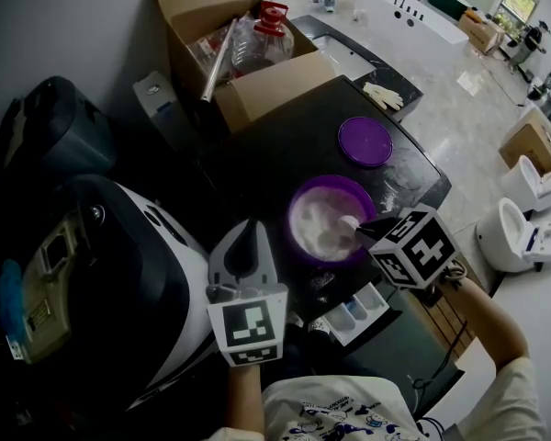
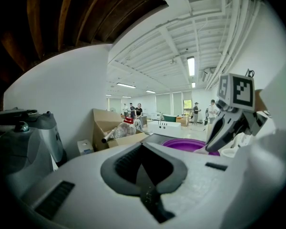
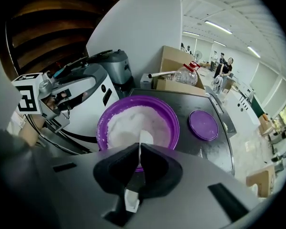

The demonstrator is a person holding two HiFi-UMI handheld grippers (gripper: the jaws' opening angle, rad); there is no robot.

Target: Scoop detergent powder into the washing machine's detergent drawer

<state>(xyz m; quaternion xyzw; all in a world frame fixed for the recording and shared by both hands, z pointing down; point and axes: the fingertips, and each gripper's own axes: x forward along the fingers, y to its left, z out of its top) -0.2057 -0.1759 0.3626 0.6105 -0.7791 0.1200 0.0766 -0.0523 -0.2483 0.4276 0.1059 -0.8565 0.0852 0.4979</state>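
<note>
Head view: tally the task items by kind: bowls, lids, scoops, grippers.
Bowls: 1, the purple bowl
Lids: 1, the purple lid
Scoops: 1, the white scoop
Grippers: 2, the left gripper shut and empty, the right gripper shut on the white scoop
Total: 5

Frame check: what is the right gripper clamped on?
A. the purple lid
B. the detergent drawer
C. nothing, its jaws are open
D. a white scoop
D. In the right gripper view, the right gripper has its jaws shut on the handle of the white scoop, whose tip reaches into the powder in the purple bowl.
</note>
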